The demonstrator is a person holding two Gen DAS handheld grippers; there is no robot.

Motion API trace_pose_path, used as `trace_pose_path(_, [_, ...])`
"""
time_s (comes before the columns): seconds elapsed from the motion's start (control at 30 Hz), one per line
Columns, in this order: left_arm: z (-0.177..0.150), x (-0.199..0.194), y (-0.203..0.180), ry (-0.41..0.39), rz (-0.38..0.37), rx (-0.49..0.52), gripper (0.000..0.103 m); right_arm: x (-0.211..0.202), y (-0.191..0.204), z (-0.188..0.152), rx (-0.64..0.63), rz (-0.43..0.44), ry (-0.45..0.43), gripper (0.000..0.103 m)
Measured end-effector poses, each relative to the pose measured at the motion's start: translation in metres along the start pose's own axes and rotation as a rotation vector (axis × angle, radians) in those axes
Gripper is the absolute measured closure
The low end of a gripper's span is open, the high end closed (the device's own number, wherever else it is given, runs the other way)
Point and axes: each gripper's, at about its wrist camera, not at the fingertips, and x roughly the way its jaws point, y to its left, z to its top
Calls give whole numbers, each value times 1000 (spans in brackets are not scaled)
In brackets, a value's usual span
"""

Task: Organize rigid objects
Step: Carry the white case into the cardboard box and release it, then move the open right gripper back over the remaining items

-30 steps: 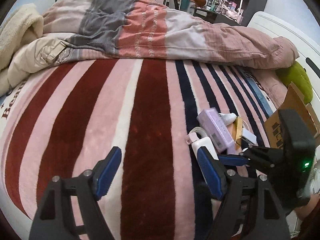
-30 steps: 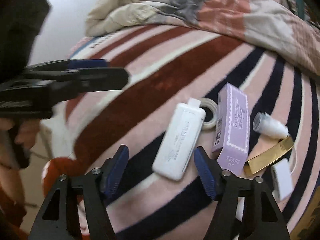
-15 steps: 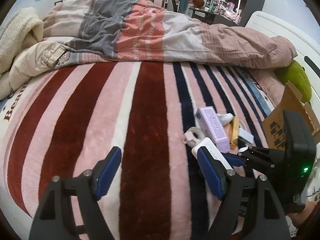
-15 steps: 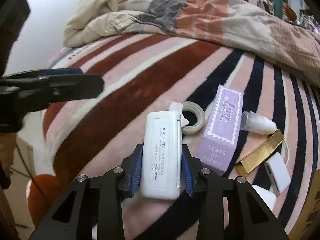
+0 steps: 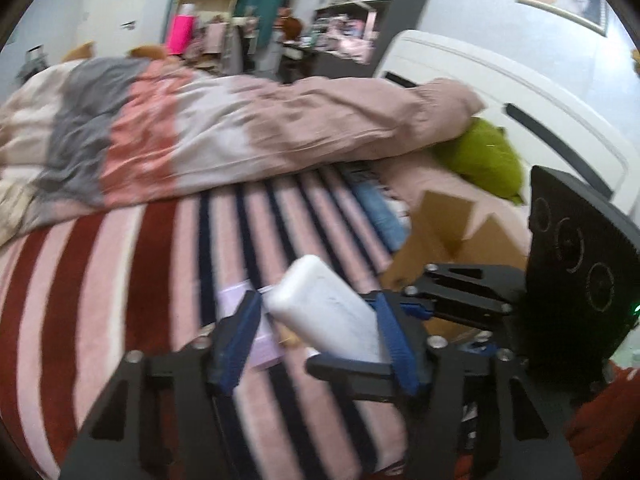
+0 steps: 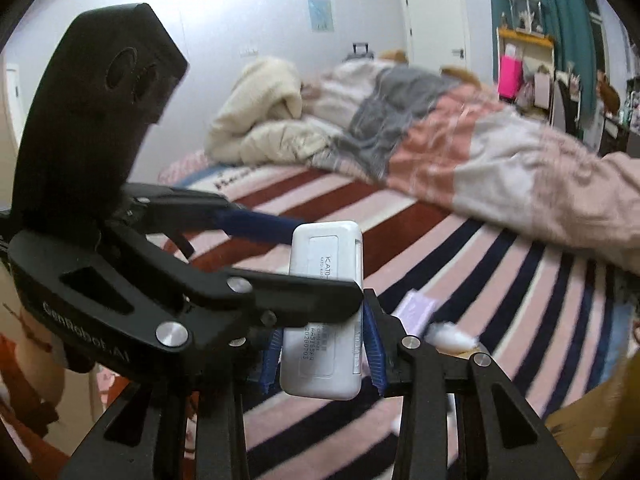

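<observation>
A: Case point(image 6: 322, 312) — white, flat, lifted clear of the striped blanket point(image 5: 120, 300), right gripper point(image 6: 322, 354) clenched on its lower half, long axis running straight out along the fingers.

B: And the left gripper point(image 5: 320, 332)?

A: Straddling the far end, pads beside it — gripping or not, I can't tell. A handover, I'd guess.

B: Any writing?

A: "KATO" on the label; "GenRobot.AI" on the left frame.
</observation>
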Motion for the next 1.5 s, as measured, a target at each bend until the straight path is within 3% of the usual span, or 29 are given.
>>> trace_pose_path(0.13, [27, 20, -46, 2, -54, 71, 63, -39, -22, -3, -2, -56, -40, 71])
trace_pose_path(0.3, [52, 60, -103, 43, -108, 163, 64, -82, -62, -20, 73, -126, -55, 71])
trace_pose_path(0.47, [66, 112, -154, 140, -203, 224, 71, -121, -112, -43, 180, -198, -28, 72])
trace_pose_path(0.6, [68, 142, -174, 191, -223, 236, 72, -134, -145, -58, 260, -242, 39, 72])
trace_pose_path(0.87, [60, 170, -177, 257, -256, 231, 73, -130, -169, -78, 309, -281, 182, 72])
trace_pose_path(1.0, [57, 164, -178, 235, -216, 257, 50, -124, -171, -84, 320, -314, 251, 72])
trace_pose_path(1.07, [59, 154, -173, 204, -197, 258, 41, -122, -170, -87, 325, -337, 287, 69])
trace_pose_path(1.1, [59, 147, -170, 185, -182, 256, 39, -122, -169, -87, 326, -345, 293, 62])
trace_pose_path(1.2, [58, 126, -156, 135, -136, 249, 34, -124, -164, -83, 322, -354, 284, 53])
trace_pose_path(1.5, [40, 51, -72, 15, 13, 130, 29, -106, -110, -38, 234, -278, 172, 53])
